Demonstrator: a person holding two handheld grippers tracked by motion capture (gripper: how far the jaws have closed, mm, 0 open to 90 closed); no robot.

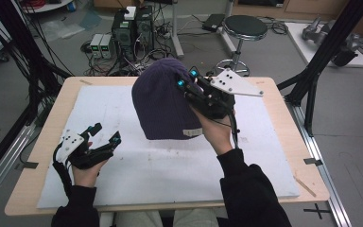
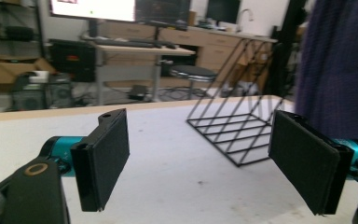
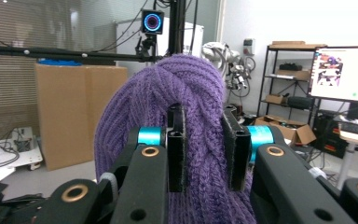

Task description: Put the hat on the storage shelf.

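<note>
A purple knit beanie (image 1: 163, 101) hangs above the white mat, pinched at its side by my right gripper (image 1: 187, 79), which is shut on it. In the right gripper view the two black pads squeeze a fold of the beanie (image 3: 186, 93) at my right gripper (image 3: 204, 149). My left gripper (image 1: 106, 133) rests low over the mat's left side, open, with nothing between its fingers. In the left gripper view my left gripper (image 2: 204, 158) has its pads wide apart, and the beanie (image 2: 340, 65) hangs at the right edge.
A white mat (image 1: 170, 170) covers most of the wooden table (image 1: 52, 123). A black wire rack (image 2: 235, 126) stands on the mat beyond the left gripper. Black frame posts (image 1: 312, 90) flank the table. A stool (image 1: 245, 27) and computer cases (image 1: 132, 28) stand on the floor behind.
</note>
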